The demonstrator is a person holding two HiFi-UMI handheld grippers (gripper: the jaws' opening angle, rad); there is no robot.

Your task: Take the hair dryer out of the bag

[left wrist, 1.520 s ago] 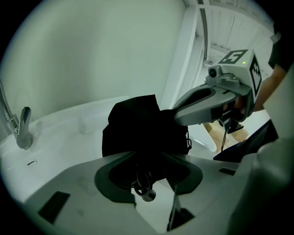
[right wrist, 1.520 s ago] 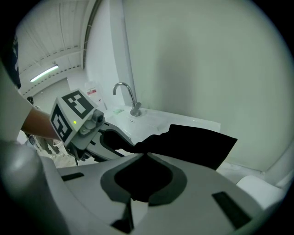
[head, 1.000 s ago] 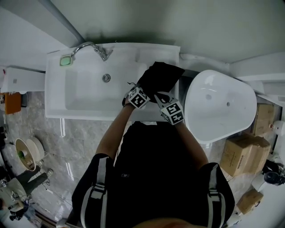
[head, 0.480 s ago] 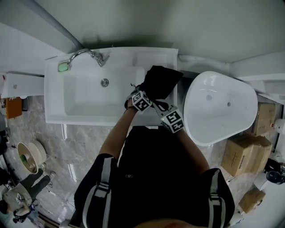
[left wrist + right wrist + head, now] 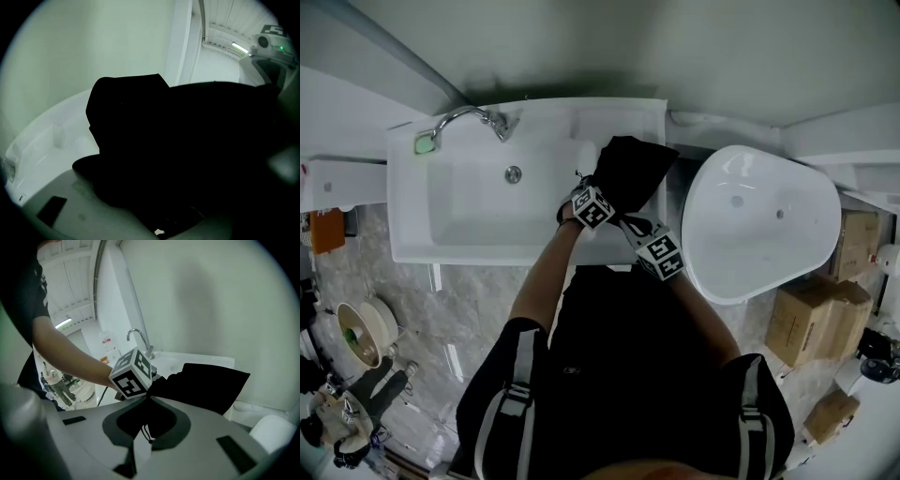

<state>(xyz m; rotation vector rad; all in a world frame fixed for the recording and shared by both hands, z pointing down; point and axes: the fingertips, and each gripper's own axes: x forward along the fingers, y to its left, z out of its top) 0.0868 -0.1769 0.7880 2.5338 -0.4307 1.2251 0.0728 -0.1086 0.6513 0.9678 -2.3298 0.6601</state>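
A black cloth bag (image 5: 633,169) lies on the counter at the right end of the white sink (image 5: 469,202). No hair dryer shows. My left gripper (image 5: 604,193) is at the bag's near edge; its jaws have just been opening. In the left gripper view the bag (image 5: 178,154) fills the frame and hides most of the jaws, so whether anything lies between them is unclear. My right gripper (image 5: 149,398) is shut on the bag's edge (image 5: 211,383), a thin black cord hanging between its jaws. It sits just right of the left gripper's marker cube (image 5: 133,373).
A chrome tap (image 5: 469,117) and a green soap dish (image 5: 425,142) stand at the sink's back left. A large white tub (image 5: 759,225) sits close on the right. Cardboard boxes (image 5: 811,319) lie on the floor at right. A wall runs behind the counter.
Both grippers stay at the bag's near edge. The left one has sunk slightly toward the bag; the right one has hardly moved. The head view has drifted a little.
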